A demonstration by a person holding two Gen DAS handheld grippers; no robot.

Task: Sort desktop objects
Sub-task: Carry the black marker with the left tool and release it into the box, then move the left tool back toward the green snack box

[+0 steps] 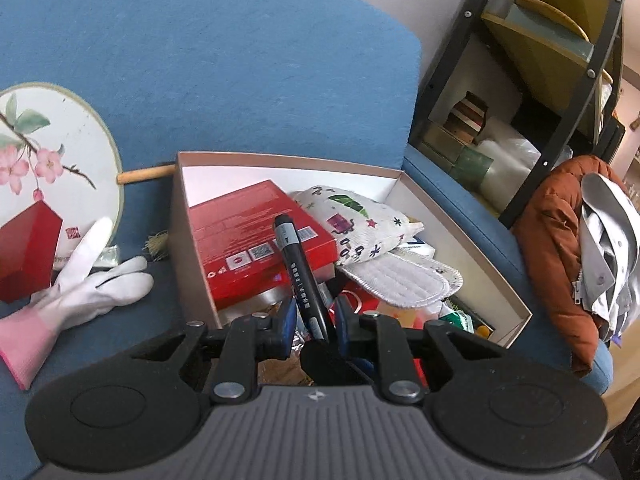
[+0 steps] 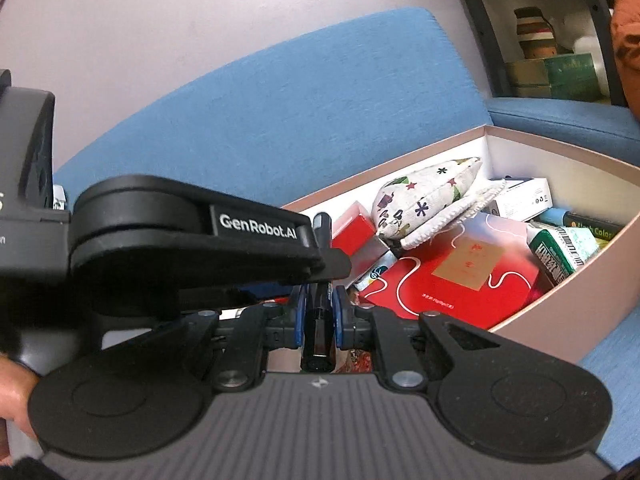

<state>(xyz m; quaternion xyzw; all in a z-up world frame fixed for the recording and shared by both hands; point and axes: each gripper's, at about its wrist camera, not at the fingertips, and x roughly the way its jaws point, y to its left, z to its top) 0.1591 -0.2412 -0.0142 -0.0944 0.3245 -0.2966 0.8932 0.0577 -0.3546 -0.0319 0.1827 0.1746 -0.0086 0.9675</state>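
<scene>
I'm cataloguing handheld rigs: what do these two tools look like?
Both the left tool and right tool have matte black linkage arms with silver pivot bolts, blue finger pads, and a ribbed grey base flanked by round black discs. The left tool's side reads "GenRobot.AI" in white.

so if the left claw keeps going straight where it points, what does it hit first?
Likely the red box inside the carton; the marker held in the left claw would probably touch it first. Depth unclear.

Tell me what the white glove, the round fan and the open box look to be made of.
White glove: knit fabric, soft and limp, with a pink cuff. Round fan: painted silk or paper, matte, stretched in a thin rim, with a pale wooden-looking handle. Open box: rigid cardboard with thin straight walls, pinkish outside and white inside.
</scene>
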